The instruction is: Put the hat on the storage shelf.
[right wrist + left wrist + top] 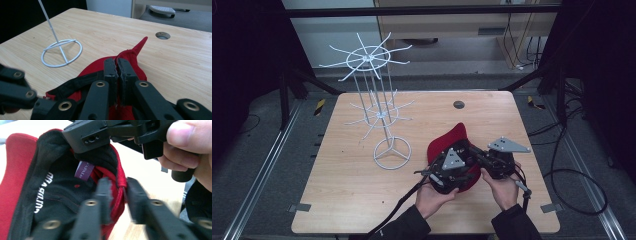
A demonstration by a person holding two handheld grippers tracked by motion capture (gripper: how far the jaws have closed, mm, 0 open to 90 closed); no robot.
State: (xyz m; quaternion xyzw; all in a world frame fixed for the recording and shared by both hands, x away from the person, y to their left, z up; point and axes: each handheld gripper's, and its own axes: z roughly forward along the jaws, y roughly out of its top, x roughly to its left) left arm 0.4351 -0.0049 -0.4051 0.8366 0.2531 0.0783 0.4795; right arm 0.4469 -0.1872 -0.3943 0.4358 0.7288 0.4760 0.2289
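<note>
Soft even overhead light, dark surroundings, close foreground blurred in gripper views

Both grippers together (right's jaws closed)

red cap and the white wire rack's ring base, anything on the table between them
Nothing: in the high view, bare wood separates the red cap from the rack's ring base.

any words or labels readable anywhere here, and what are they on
"PAPAL" then blurred letters: purple tag sewn inside the red cap.
White lettering on the cap's black inner band: sideways and partly hidden, too unclear to read.
The table, wire rack and grippers show no text.
</note>
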